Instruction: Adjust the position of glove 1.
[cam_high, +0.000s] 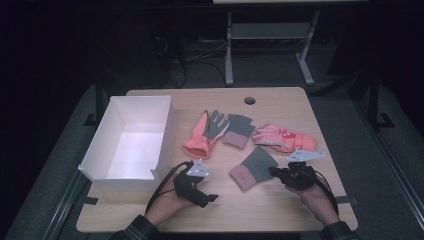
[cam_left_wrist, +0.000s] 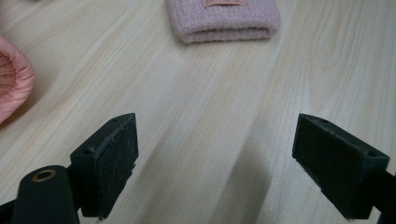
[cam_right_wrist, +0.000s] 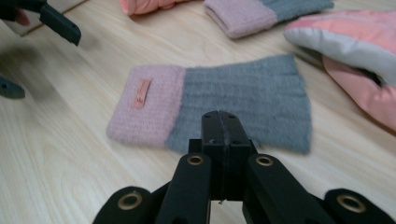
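The right gripper (cam_right_wrist: 219, 122), its two black jaws pressed flat against each other with nothing visible between them, hangs just at the near edge of a grey knit glove with a pink cuff (cam_right_wrist: 210, 105) lying flat on the table; whether the tips touch the knit cannot be told. The left gripper (cam_left_wrist: 215, 163) stands with its jaws spread wide over bare wood, holding nothing, the pink cuff in view beyond them.

From the high view, the right gripper (cam_high: 280, 173) sits at the glove's (cam_high: 254, 167) right edge, near the front of the light wood-grain table (cam_high: 280, 215), while the left gripper (cam_high: 207, 199) lies further to the left, close to an open white box (cam_high: 100, 145) that occupies the table's left side. Behind the glove, a row of others spans the middle: a salmon and grey glove (cam_high: 205, 132), a second grey knit glove (cam_high: 238, 130) and a pink and white padded glove (cam_high: 282, 139). A round cable hole (cam_high: 249, 100) marks the far edge. Beyond the table the room is dark, with grey carpet (cam_high: 350, 125), loose cables (cam_high: 200, 55) and the white legs of another desk (cam_high: 229, 50).
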